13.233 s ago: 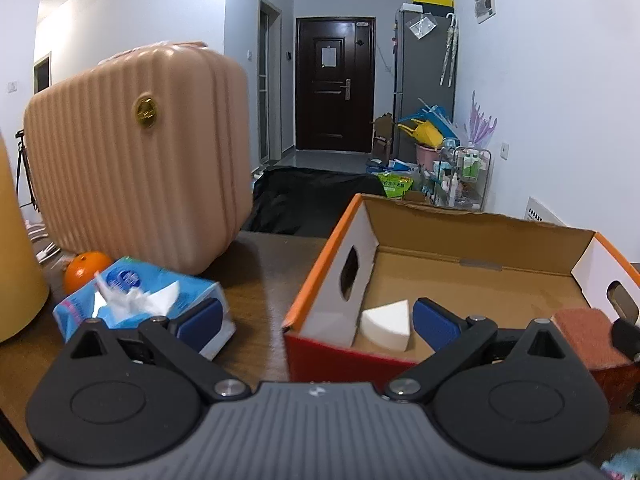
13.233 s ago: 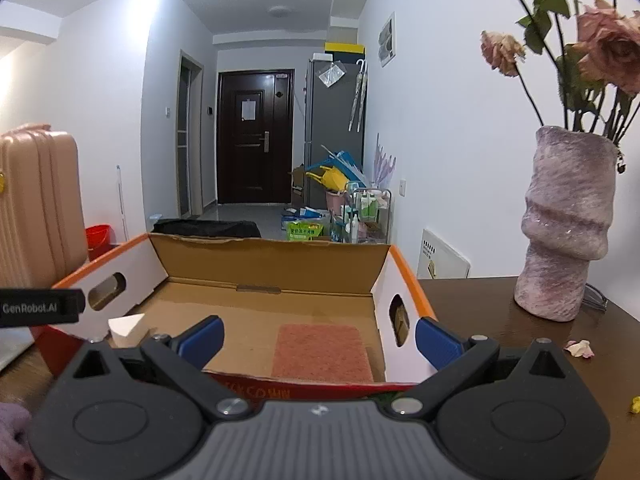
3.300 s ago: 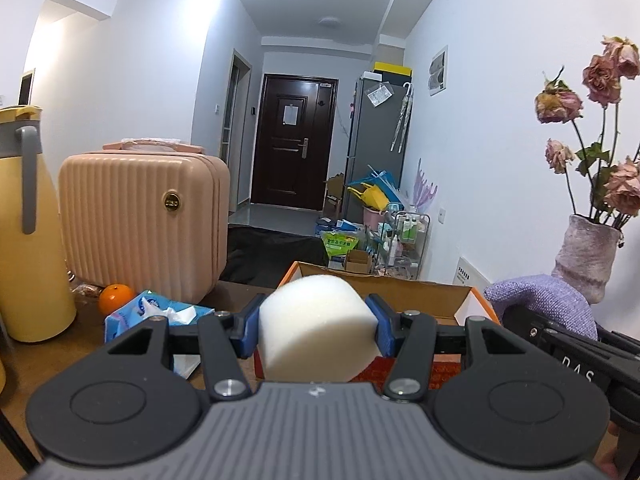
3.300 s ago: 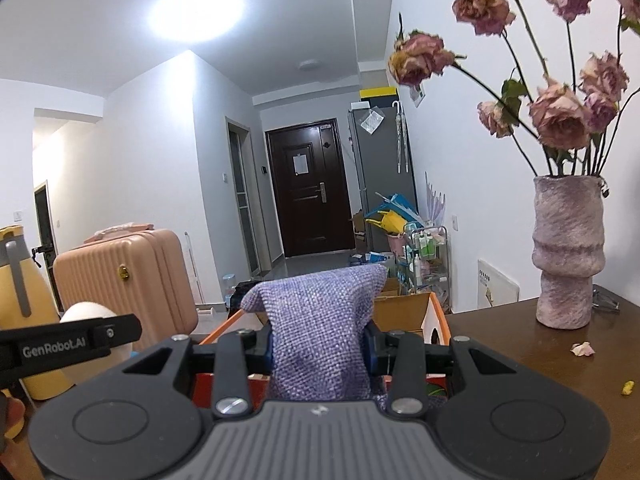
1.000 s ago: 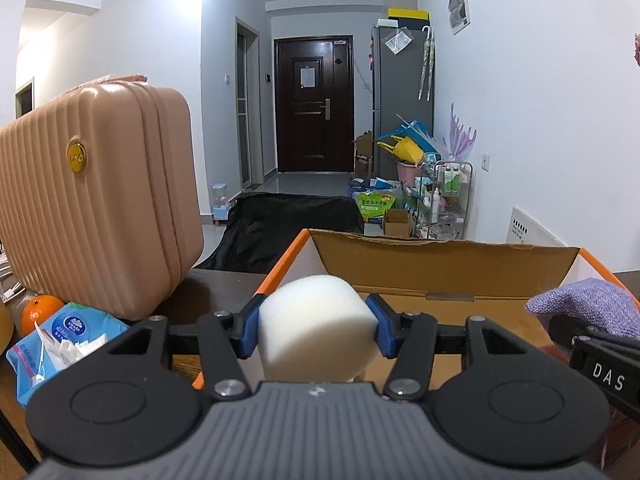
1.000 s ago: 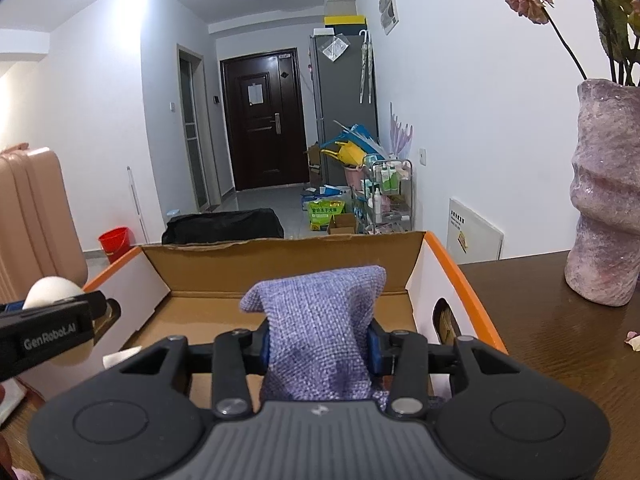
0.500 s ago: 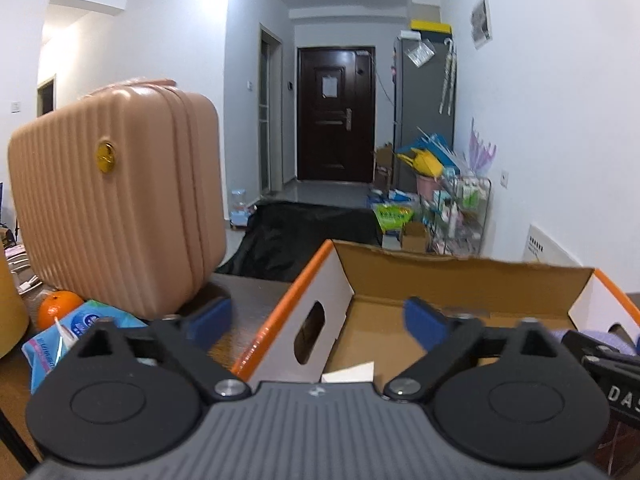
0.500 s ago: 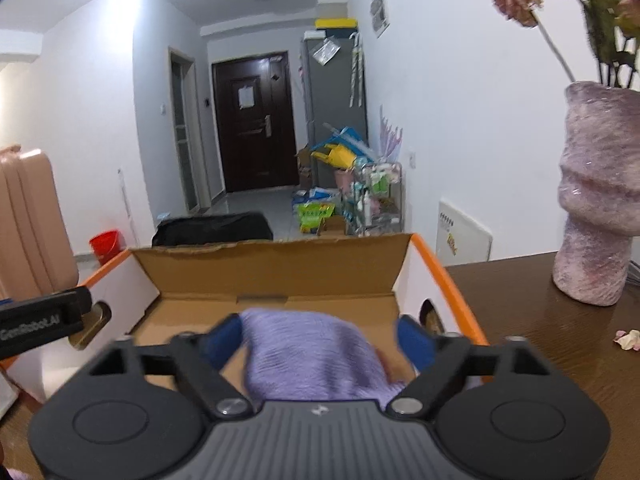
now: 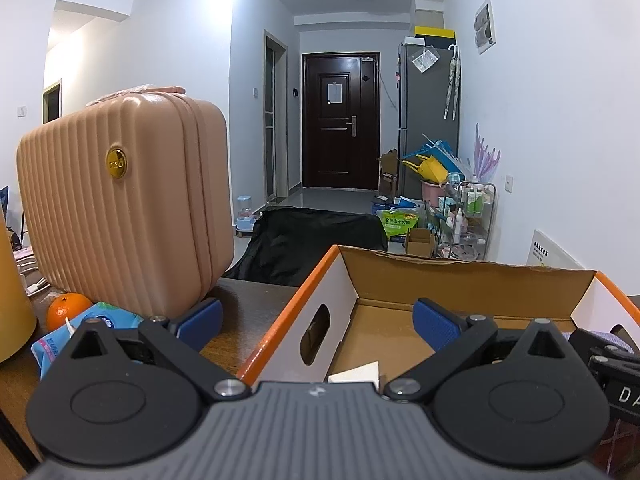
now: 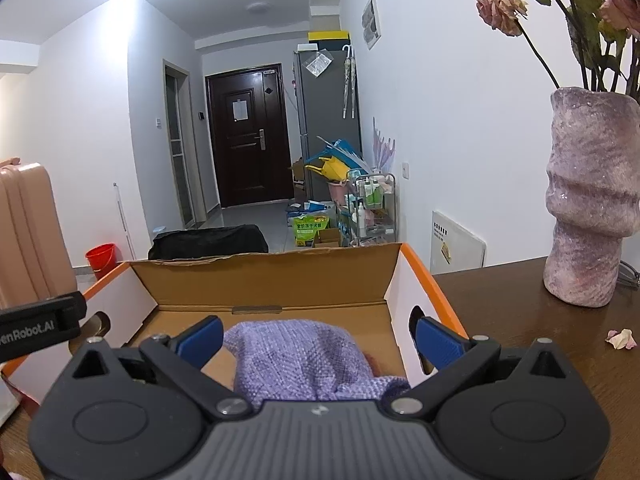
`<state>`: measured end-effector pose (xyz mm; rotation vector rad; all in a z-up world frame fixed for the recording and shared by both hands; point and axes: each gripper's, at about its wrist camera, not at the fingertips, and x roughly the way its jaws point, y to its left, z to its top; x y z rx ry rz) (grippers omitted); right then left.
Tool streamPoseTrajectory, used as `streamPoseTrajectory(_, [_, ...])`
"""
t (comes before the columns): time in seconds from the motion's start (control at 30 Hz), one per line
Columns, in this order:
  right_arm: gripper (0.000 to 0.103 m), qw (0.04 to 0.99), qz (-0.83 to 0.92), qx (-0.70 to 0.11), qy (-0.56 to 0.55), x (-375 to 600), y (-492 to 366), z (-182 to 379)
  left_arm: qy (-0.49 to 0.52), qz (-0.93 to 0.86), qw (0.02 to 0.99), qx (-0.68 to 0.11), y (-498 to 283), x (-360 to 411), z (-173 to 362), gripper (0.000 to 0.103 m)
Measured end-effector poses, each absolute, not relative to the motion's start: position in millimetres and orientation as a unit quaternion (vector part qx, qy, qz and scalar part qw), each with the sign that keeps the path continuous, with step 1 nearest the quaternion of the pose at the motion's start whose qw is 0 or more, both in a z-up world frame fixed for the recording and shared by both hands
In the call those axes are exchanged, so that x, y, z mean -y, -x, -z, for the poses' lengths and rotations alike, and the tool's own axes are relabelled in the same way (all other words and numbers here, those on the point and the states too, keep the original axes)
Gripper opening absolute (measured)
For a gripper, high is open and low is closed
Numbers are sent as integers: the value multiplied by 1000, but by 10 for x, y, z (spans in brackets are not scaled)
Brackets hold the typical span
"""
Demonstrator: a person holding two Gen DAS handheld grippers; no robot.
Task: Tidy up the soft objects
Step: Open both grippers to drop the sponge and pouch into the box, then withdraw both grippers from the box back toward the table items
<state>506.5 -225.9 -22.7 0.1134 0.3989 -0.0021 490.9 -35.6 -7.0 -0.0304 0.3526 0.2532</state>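
Dark wood table [image 10: 540, 344] facing a hallway; both grippers' fingers spread wide, empty

A lilac knitted cloth [image 10: 298, 354] lies in the orange-rimmed brown box [image 10: 420, 264]; blue-padded black tongs [image 10: 318, 338].

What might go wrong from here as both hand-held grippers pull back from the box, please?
The left hand-held gripper straddles the cardboard box wall, so lifting carelessly could snag and shift it. The purple cloth lies between the open fingers of the right hand-held gripper and might catch and drag out.
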Motion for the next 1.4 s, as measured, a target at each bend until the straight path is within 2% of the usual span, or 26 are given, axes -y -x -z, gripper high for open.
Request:
streamPoseTrajectory(0.37, [103, 982, 3, -181, -55, 2282, -4899, 199, 11, -132, 975, -180, -4741, 287, 65, 103])
streamPoseTrajectory(0.83, [103, 987, -20, -150, -60, 2277, -4410, 23, 23, -118, 981, -150, -4191, 166, -217, 103])
streamPoseTrajectory(1.4, [103, 987, -49, -148, -39, 2219, -3702, -15, 21, -116, 982, -150, -3503, -11, -224, 103])
